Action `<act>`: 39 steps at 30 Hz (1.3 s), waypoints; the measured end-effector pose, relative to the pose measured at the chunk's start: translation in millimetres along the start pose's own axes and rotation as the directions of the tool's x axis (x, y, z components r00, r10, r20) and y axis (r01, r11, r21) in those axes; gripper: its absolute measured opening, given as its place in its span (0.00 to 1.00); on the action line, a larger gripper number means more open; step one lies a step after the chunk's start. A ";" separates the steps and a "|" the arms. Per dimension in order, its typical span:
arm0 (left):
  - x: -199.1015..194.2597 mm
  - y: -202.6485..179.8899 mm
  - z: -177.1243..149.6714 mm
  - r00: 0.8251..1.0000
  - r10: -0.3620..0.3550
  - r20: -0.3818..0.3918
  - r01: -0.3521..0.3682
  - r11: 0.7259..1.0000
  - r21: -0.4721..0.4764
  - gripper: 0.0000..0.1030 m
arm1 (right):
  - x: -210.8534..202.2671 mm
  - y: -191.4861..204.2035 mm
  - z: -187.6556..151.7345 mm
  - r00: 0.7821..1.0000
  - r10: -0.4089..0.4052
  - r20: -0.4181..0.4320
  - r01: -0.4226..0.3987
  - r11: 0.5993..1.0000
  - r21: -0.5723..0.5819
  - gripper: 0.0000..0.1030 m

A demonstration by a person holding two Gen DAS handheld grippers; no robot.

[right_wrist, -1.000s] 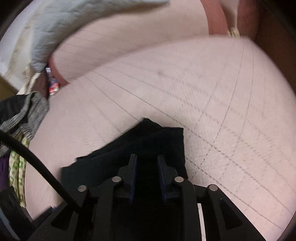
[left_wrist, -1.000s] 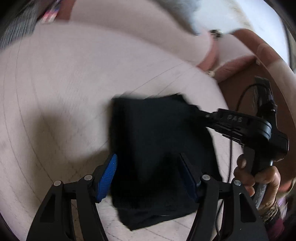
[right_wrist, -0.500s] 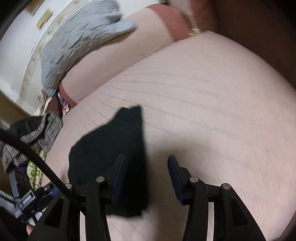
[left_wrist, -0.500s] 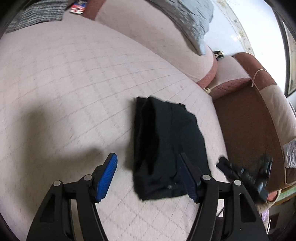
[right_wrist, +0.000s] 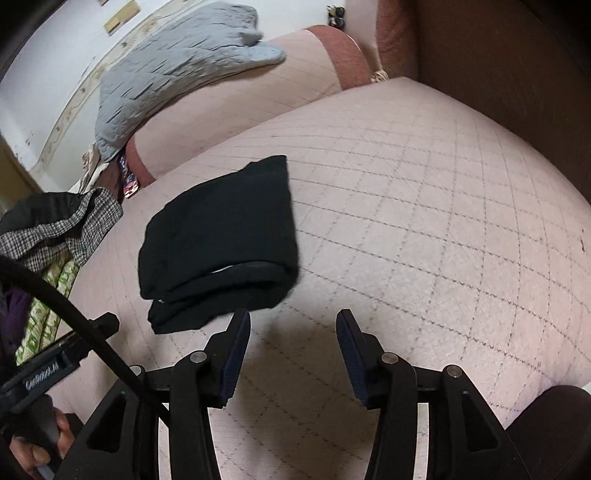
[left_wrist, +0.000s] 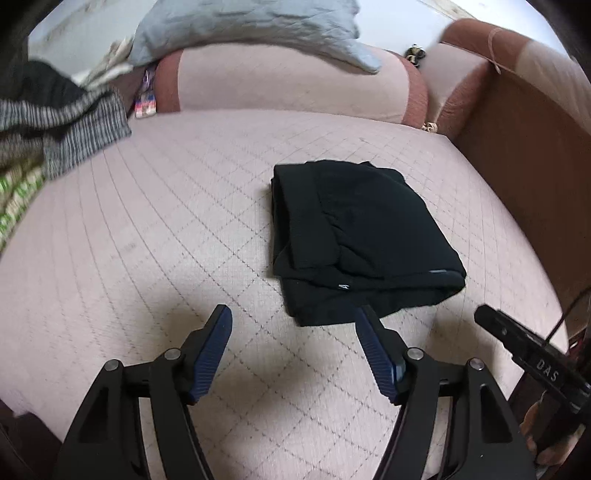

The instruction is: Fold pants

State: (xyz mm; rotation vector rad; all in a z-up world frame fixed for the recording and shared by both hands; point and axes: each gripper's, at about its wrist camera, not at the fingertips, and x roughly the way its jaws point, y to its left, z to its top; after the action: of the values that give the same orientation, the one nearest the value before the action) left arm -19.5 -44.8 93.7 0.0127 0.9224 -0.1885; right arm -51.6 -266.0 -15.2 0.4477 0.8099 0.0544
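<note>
Black pants (left_wrist: 354, 236) lie folded into a compact stack on the pink quilted seat cushion (left_wrist: 147, 258); they also show in the right wrist view (right_wrist: 221, 240). My left gripper (left_wrist: 295, 332) is open and empty, held just in front of the stack's near edge. My right gripper (right_wrist: 291, 332) is open and empty, just in front and to the right of the stack. The right gripper's body (left_wrist: 532, 358) shows at the right edge of the left wrist view.
A grey quilted blanket (left_wrist: 251, 26) lies over the sofa back. A pile of checked and green clothes (left_wrist: 55, 122) sits at the left. A brown armrest (left_wrist: 524, 122) bounds the cushion on the right.
Both grippers have pulled back from the pants. The right gripper, shut on the fabric a second ago, has opened and let go. The folded stack now lies free.
</note>
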 end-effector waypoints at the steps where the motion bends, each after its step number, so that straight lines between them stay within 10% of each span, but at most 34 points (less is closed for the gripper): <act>1: -3.6 -2.4 -1.1 1.000 0.011 0.011 -0.011 1.000 0.013 0.69 | 0.1 1.7 0.2 1.000 0.005 -0.002 -0.005 1.000 -0.002 0.51; 39: 9.0 -7.9 -13.3 0.998 -0.020 -0.066 0.021 1.000 0.007 0.71 | 17.0 12.4 -13.7 0.998 -0.025 -0.065 0.023 0.999 -0.043 0.55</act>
State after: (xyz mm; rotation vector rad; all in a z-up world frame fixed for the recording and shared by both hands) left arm -26.0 -52.8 79.2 0.0166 0.9877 -0.2115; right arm -48.1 -246.1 -30.1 0.3982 0.8769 0.0639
